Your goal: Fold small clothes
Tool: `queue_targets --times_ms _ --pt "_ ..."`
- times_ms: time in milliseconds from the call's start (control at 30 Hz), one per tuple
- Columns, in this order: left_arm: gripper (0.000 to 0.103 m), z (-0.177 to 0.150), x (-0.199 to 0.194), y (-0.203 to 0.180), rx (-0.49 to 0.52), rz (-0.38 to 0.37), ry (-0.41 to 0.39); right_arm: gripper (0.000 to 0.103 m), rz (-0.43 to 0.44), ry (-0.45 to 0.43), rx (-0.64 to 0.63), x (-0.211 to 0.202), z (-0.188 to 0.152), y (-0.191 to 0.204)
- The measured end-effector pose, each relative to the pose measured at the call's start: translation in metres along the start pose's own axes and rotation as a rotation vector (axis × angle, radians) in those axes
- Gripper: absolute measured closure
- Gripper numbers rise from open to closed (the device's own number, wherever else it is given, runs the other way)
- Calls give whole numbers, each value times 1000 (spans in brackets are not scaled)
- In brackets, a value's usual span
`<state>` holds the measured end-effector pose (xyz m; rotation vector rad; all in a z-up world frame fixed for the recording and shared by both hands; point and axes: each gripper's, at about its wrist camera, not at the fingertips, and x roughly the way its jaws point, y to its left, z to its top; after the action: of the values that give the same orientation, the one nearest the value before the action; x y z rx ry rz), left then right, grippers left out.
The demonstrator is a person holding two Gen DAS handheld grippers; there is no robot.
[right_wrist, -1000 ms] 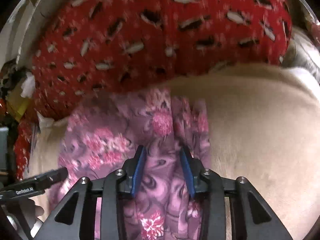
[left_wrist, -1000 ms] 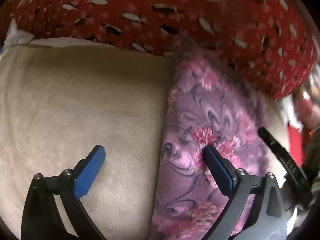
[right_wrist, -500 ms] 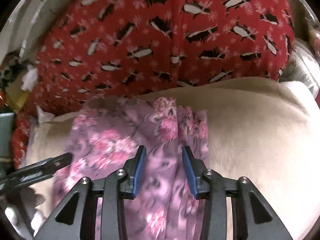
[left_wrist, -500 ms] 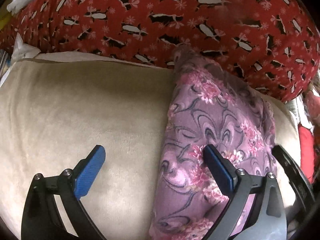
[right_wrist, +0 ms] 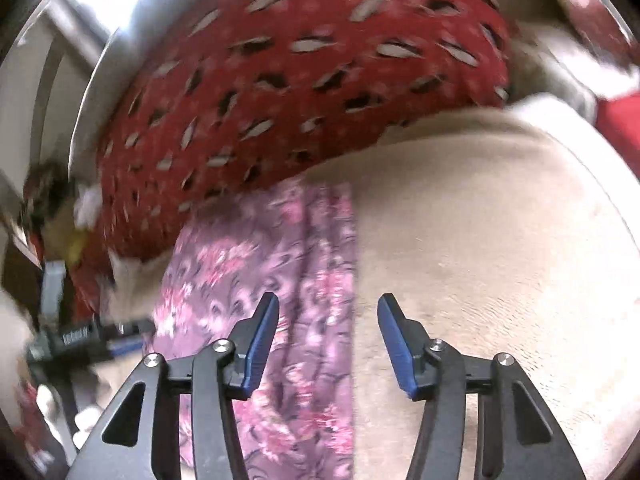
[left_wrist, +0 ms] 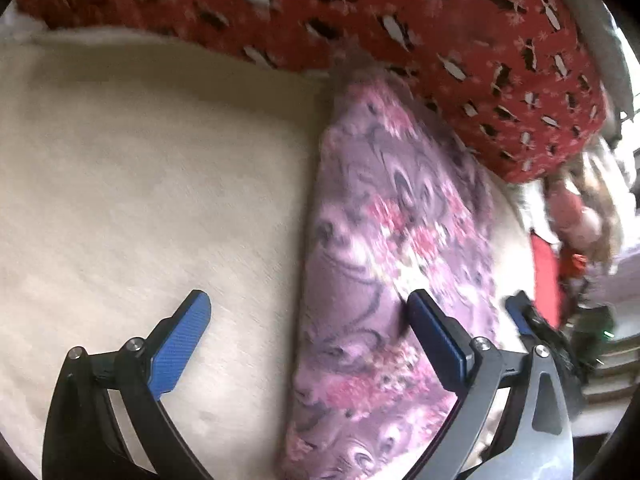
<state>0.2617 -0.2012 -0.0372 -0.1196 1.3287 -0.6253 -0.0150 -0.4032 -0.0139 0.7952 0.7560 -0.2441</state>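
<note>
Cream blanket (left_wrist: 140,180) underneath; red penguin-print fabric (left_wrist: 440,20) beyond. Folded purple floral garment (right_wrist: 276,280) below right claw (right_wrist: 328,320), jaws just widening, nothing gripped. Left claw (left_wrist: 308,312) spread wide, empty.

I see a cream blanket (left_wrist: 152,184) filling the left and middle of my left wrist view, its nap plain and soft. Along the top of that frame runs a red pillow (left_wrist: 460,20) with a blurred black-and-white print. At the right edge, I make out blurred red and pale clutter (left_wrist: 576,224) that I cannot identify.
</note>
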Motion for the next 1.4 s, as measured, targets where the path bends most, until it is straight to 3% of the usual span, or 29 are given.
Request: queue_targets --times_ms 100,200,333,467,500,600,833,1000,1167,1400 --pt "4 -5 11 -12 29 -57 37 48 73 87 39 27 0 -6" --pt "4 -6 18 -27 61 -95 51 41 171 79 17 38 2 3" --pt "7 1 24 -38 38 -91 53 37 150 80 -29 52 11 12" --pt "40 3 22 -43 39 4 11 71 36 73 -207 52 18 38" --pt "51 1 18 -45 47 13 -7 76 8 61 -246 49 17 45" --pt "67 -5 1 -59 91 54 -64 81 -58 29 -319 40 19 62" --pt "68 -27 -54 -83 155 92 -195 82 -94 -66 -408 -5 18 101" --pt "68 -54 -104 -76 164 84 -253 82 -62 -96 -411 -37 12 120" --pt "68 -84 -133 -57 155 108 -267 82 -4 -74 -391 -51 -16 137" --pt "67 -141 -138 8 61 97 -193 82 83 8 -361 -44 -75 148"
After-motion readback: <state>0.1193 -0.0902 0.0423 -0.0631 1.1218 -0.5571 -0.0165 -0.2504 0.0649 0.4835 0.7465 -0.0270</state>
